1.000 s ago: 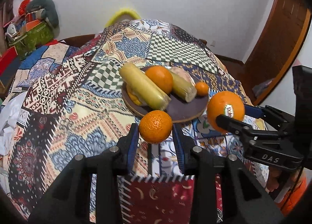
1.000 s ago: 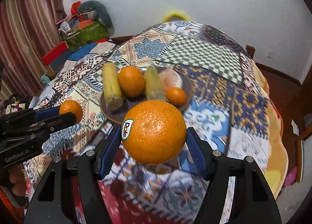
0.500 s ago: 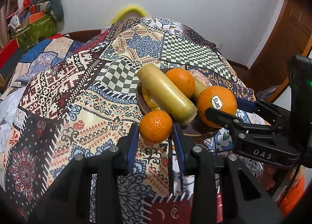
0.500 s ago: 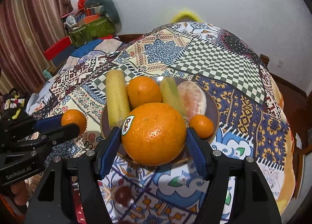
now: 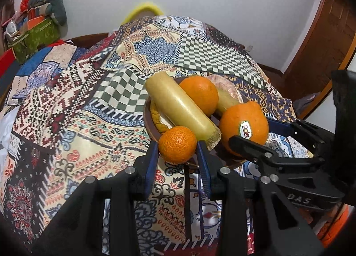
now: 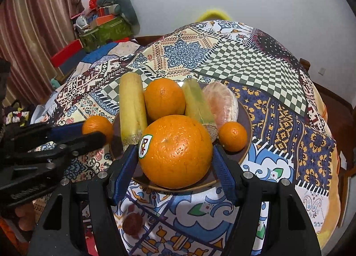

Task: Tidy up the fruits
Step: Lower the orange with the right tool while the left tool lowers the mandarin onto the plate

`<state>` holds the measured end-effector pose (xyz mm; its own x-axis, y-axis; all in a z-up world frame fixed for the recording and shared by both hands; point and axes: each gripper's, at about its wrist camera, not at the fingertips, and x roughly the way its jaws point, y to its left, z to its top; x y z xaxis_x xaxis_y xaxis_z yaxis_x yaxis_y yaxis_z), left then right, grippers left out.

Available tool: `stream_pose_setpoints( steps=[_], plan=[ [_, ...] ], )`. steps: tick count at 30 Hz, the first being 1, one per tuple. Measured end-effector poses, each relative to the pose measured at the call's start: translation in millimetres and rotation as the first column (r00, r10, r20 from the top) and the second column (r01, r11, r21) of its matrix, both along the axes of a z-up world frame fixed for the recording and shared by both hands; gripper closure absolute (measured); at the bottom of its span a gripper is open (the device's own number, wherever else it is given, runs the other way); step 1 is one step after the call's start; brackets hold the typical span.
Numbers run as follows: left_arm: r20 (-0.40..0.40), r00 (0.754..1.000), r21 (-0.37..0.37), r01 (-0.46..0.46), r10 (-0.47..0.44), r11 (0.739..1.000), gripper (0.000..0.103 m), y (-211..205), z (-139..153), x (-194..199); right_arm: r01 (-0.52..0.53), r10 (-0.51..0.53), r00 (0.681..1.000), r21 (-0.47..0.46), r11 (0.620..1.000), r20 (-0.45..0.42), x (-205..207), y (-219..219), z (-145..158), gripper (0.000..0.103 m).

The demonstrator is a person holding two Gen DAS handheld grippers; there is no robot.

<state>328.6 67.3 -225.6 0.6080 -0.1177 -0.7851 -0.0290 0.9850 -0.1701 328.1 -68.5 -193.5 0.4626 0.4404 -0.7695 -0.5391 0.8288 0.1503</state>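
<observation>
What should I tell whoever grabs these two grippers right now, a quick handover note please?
Left gripper: shut on the small mandarin, at the near left edge of the brown plate.
Right gripper: shut on the big stickered orange, over the plate's near part.
On the plate: two yellow stalk pieces, an orange, a peeled citrus piece and another small mandarin.
Done: both fruits picked up and brought to the plate.
Left: set each one down in a free spot, probably near the front rim, then open the jaws. Space is tight, so ease them in.
</observation>
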Motion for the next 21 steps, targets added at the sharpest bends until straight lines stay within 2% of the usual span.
stream_pose_setpoints(
  steps=[19,21],
  plan=[
    [-0.026,1.0,0.03,0.012,-0.011,0.999,0.066,-3,-12,15,0.006,-0.006,1.0,0.026,1.0,-0.014,-2,-9,6,0.037],
    [-0.031,0.999,0.023,0.014,-0.014,1.0,0.057,-3,-10,14,0.011,-0.011,1.0,0.027,1.0,-0.014,-3,-12,8,0.037]
  ],
)
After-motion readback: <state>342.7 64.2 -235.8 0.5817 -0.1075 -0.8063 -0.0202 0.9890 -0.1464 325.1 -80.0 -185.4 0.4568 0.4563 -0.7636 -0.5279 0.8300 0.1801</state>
